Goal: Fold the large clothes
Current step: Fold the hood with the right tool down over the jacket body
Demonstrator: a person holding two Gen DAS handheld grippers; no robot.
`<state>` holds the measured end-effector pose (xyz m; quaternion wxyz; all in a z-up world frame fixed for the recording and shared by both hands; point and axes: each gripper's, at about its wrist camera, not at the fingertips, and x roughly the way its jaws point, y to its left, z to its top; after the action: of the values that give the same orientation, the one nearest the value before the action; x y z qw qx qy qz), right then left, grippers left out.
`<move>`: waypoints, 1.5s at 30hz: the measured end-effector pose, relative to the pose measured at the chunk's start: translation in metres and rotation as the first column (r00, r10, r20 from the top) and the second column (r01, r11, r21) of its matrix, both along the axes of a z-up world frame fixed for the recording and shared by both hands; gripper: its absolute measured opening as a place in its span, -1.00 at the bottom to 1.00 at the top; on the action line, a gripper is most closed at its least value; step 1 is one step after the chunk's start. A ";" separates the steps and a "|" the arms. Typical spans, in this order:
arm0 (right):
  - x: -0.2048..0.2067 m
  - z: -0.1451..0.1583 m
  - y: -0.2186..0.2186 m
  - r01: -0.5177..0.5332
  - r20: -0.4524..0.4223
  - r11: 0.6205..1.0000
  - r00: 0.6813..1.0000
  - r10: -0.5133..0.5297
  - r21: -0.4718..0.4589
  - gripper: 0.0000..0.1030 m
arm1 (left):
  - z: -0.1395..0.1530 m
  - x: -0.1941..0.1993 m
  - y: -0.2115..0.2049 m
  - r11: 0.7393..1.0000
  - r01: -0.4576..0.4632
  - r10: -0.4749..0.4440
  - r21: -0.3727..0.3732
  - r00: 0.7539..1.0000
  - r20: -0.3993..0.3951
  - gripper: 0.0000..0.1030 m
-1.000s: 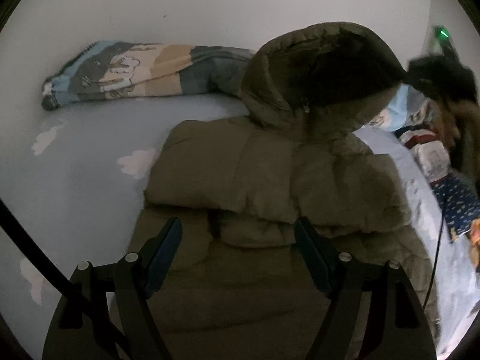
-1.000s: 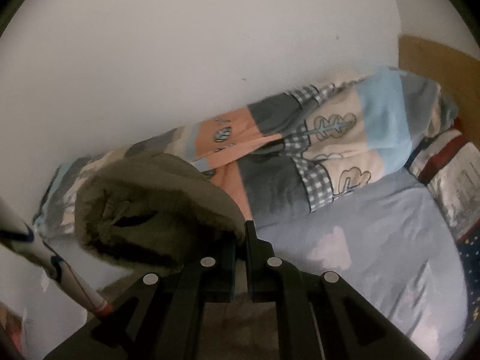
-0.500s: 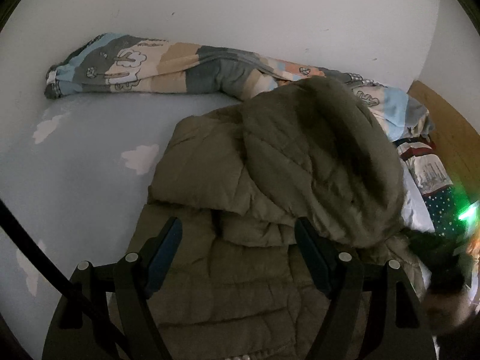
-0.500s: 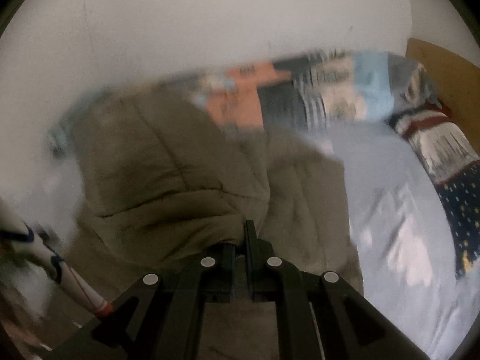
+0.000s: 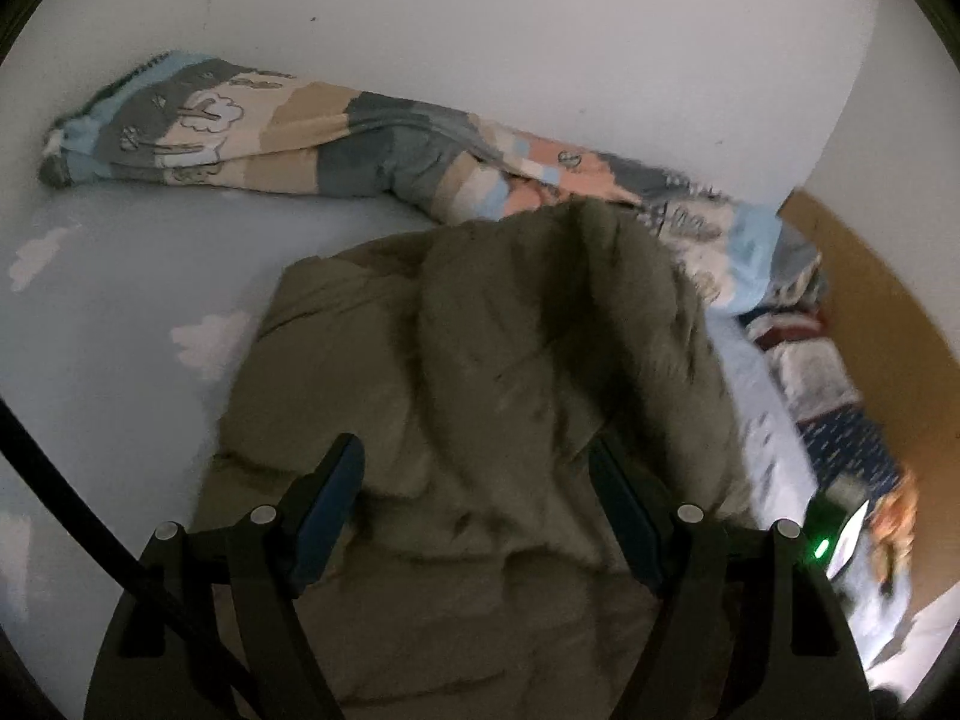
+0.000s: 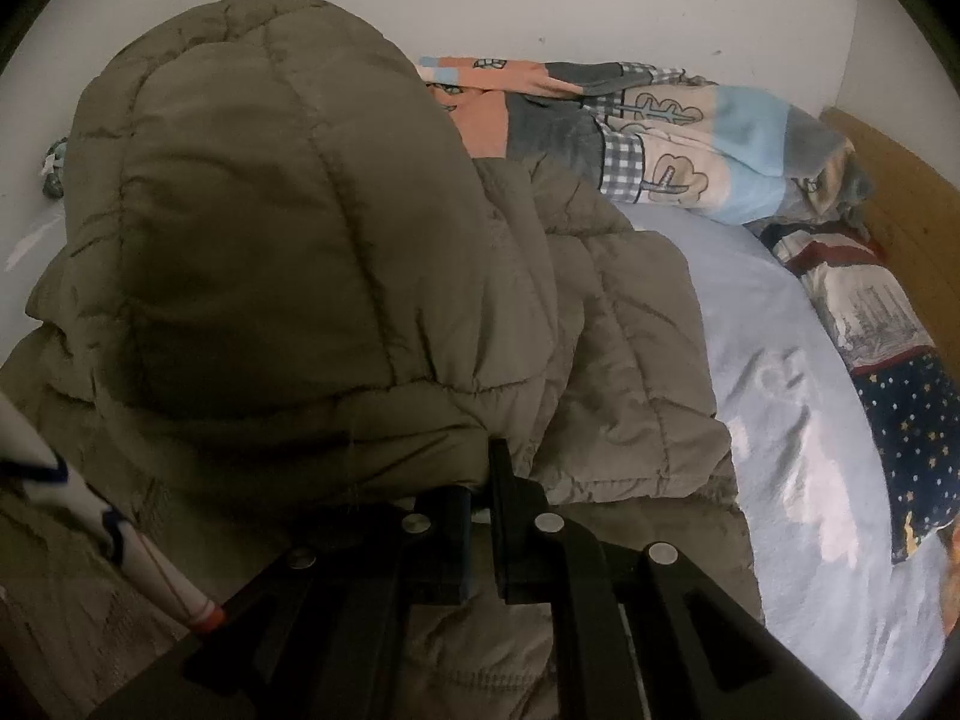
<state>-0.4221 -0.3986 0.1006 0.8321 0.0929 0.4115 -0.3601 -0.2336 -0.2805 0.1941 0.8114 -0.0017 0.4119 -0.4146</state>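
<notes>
Now: my right tool (image 6: 480, 480) pinched on the olive jacket's (image 6: 270, 240) hood rim, lower centre; left tool (image 5: 474, 480) agape above it, holding nothing.

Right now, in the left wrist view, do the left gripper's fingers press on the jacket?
No. The left gripper is open, its fingers standing apart above the olive jacket.

hood (image 6: 258, 228) swung down over jacket (image 5: 480, 390), right tongs (image 6: 480, 480) lowered

Bedroom, bed (image 6: 780, 360), patchwork quilt (image 5: 336, 138)
</notes>
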 end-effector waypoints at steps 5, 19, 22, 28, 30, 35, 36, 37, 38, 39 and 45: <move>0.000 -0.002 -0.004 0.002 0.032 1.000 0.999 -0.003 0.030 -0.90 | 0.031 0.005 -0.031 0.990 0.063 -0.064 -0.129 0.998 -0.004 0.48; -0.009 -0.004 -0.015 -0.007 0.092 0.994 0.996 -0.003 0.106 -0.88 | -0.092 0.039 -0.112 0.937 0.039 -0.046 0.348 0.999 0.011 0.53; -0.013 0.006 -0.017 0.007 0.081 0.994 0.997 -0.015 0.105 -0.56 | -0.092 0.041 -0.113 0.944 0.043 -0.046 0.328 0.999 0.002 0.53; -0.043 0.060 -0.013 -0.015 0.104 0.998 0.995 0.008 0.064 -0.43 | -0.091 0.037 -0.105 0.944 0.037 -0.045 0.328 0.999 0.018 0.53; -0.051 0.080 -0.013 -0.005 0.150 0.999 0.989 -0.001 0.035 -0.40 | -0.092 0.031 -0.100 0.945 0.028 -0.037 0.326 0.999 0.023 0.53; -0.024 0.106 -0.026 -0.003 0.284 0.997 0.959 -0.018 0.074 -0.29 | -0.090 0.028 -0.098 0.944 0.025 -0.036 0.329 0.999 0.027 0.53; -0.012 0.103 -0.028 -0.023 0.288 0.996 0.958 -0.002 0.084 -0.29 | -0.090 0.029 -0.098 0.944 0.027 -0.038 0.329 0.999 0.027 0.53; 0.005 0.096 -0.030 -0.044 0.278 0.994 0.961 0.016 0.096 -0.29 | -0.090 0.028 -0.097 0.944 0.027 -0.038 0.328 0.999 0.027 0.53; 0.018 0.086 -0.033 -0.045 0.261 0.993 0.965 0.015 0.109 -0.29 | -0.090 0.029 -0.096 0.945 0.027 -0.039 0.327 0.999 0.028 0.53; 0.031 0.073 -0.038 -0.043 0.241 0.990 0.971 0.009 0.136 -0.29 | -0.091 0.028 -0.096 0.945 0.028 -0.041 0.325 0.999 0.033 0.54; 0.073 -0.011 -0.052 -0.024 0.002 0.983 1.000 0.024 0.185 -0.29 | -0.097 0.021 -0.101 0.933 0.024 -0.058 0.360 0.995 0.083 0.58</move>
<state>-0.3490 -0.4502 0.0891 0.8243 0.1647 0.4441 -0.3102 -0.2127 -0.3811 0.0973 0.8075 0.1741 0.4426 -0.3490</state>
